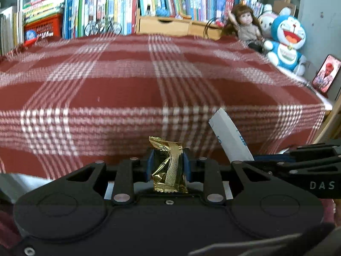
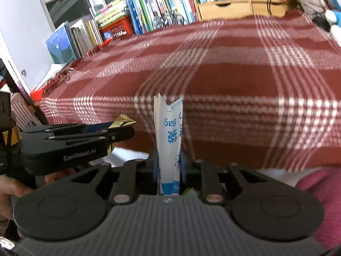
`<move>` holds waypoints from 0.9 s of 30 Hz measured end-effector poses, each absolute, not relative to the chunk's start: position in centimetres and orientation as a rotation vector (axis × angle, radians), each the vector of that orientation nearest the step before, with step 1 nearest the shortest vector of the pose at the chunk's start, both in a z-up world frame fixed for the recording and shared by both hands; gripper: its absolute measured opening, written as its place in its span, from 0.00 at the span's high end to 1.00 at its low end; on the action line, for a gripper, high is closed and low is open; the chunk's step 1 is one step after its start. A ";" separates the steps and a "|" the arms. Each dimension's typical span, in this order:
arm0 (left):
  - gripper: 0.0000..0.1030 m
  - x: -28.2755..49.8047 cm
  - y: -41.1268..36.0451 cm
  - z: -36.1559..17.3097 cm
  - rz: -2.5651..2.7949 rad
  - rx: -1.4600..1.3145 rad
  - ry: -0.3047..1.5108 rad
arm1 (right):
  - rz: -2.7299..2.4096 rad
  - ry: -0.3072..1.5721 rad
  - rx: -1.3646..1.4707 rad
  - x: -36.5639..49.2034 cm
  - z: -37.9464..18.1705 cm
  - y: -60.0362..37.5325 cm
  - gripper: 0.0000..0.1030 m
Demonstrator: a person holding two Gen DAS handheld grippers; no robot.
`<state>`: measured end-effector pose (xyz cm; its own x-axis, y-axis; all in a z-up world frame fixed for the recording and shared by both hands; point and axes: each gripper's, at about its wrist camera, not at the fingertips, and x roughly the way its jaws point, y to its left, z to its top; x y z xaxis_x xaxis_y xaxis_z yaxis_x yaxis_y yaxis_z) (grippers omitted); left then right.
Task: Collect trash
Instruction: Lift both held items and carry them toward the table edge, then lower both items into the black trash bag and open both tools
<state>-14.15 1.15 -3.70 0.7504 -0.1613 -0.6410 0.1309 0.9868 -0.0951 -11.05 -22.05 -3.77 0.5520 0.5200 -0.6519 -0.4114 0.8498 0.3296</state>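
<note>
Fingers of the left gripper (image 1: 168,166) pinch a gold wrapper (image 1: 168,166); right gripper (image 2: 169,168), at three o'clock, clamps a white-and-blue bag (image 2: 169,140), both probably bin-bound.

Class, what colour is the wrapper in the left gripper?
Gold, a shiny foil wrapper; the left wrist view shows it best.

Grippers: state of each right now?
Left gripper: closed on gold foil wrapper.
Right gripper: closed on white-and-blue paper bag.
</note>
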 end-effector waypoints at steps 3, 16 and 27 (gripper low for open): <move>0.74 -14.3 1.1 -5.2 -0.152 -0.059 0.751 | 0.553 0.868 0.156 -11.4 -5.1 -21.9 0.75; 0.74 -13.6 0.4 -12.1 -0.096 -0.082 0.963 | 0.504 1.040 0.201 -10.7 -11.1 -21.2 0.75; 0.73 -13.4 0.5 -15.4 -0.072 -0.079 1.057 | 0.487 1.124 0.180 -9.9 -13.7 -20.4 0.69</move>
